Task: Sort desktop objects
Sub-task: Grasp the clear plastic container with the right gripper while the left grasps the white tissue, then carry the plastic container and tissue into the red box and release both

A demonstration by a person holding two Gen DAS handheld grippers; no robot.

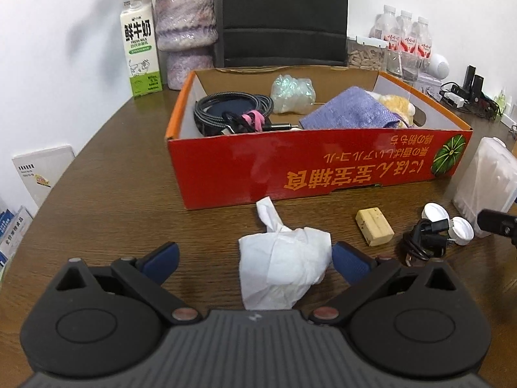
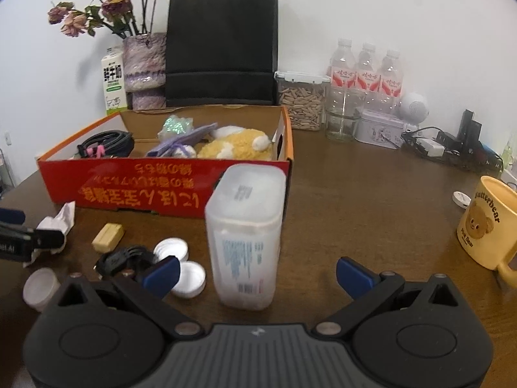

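Note:
A crumpled white tissue (image 1: 284,265) lies on the brown table between the fingers of my open left gripper (image 1: 255,260); the right pad touches it. A red cardboard box (image 1: 323,165) behind it holds a coiled cable (image 1: 232,113), a purple cloth (image 1: 349,110) and a yellow plush toy (image 2: 239,144). My right gripper (image 2: 257,273) is open around a translucent cotton-swab box (image 2: 245,236), not touching it. A yellow eraser block (image 1: 374,226), white caps (image 1: 449,223) and a small black cable (image 1: 423,242) lie on the table.
A milk carton (image 1: 142,45), vase (image 1: 185,32), black bag (image 2: 221,45), water bottles (image 2: 366,74) and a seed jar (image 2: 302,100) stand at the back. A yellow mug (image 2: 488,223) is at the right. A small white cup (image 2: 40,286) sits left.

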